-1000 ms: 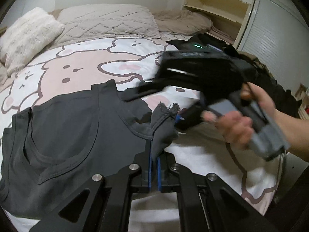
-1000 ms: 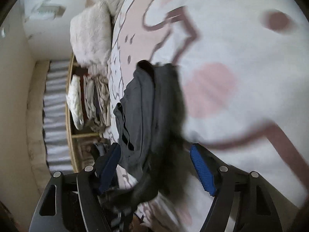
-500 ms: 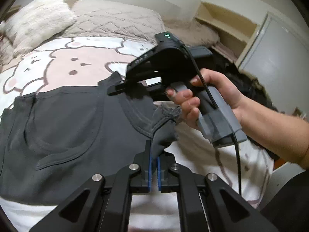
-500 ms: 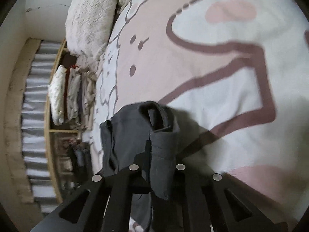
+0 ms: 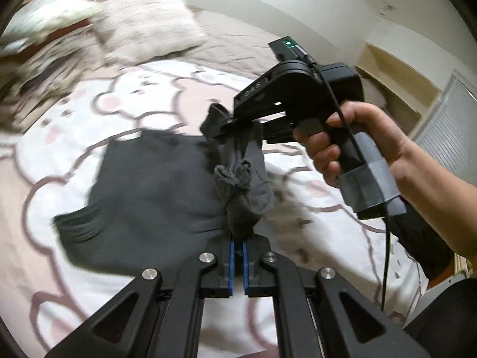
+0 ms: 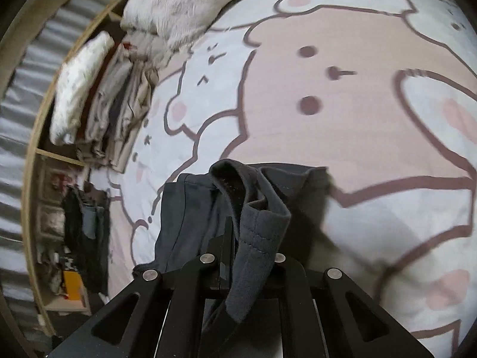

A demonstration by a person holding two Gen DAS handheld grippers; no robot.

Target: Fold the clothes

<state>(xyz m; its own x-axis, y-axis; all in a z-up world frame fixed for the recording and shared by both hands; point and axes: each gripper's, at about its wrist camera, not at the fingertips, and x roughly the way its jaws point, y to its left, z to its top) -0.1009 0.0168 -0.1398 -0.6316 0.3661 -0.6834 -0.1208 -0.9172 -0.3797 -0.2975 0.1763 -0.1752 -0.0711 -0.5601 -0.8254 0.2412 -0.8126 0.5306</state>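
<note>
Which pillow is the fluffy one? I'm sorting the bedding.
The white pillow at the left of the bed head is the fluffy one; the beige pillow beside it looks flat and quilted.

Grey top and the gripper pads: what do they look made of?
Grey top: looks like soft matte knit, cotton-like jersey; it drapes limply, and the hem shows a double row of stitching. Pads on the left gripper: blue, smooth, probably rubber or soft plastic, set into black matte fingers that look like rigid plastic with metal screws.
</note>
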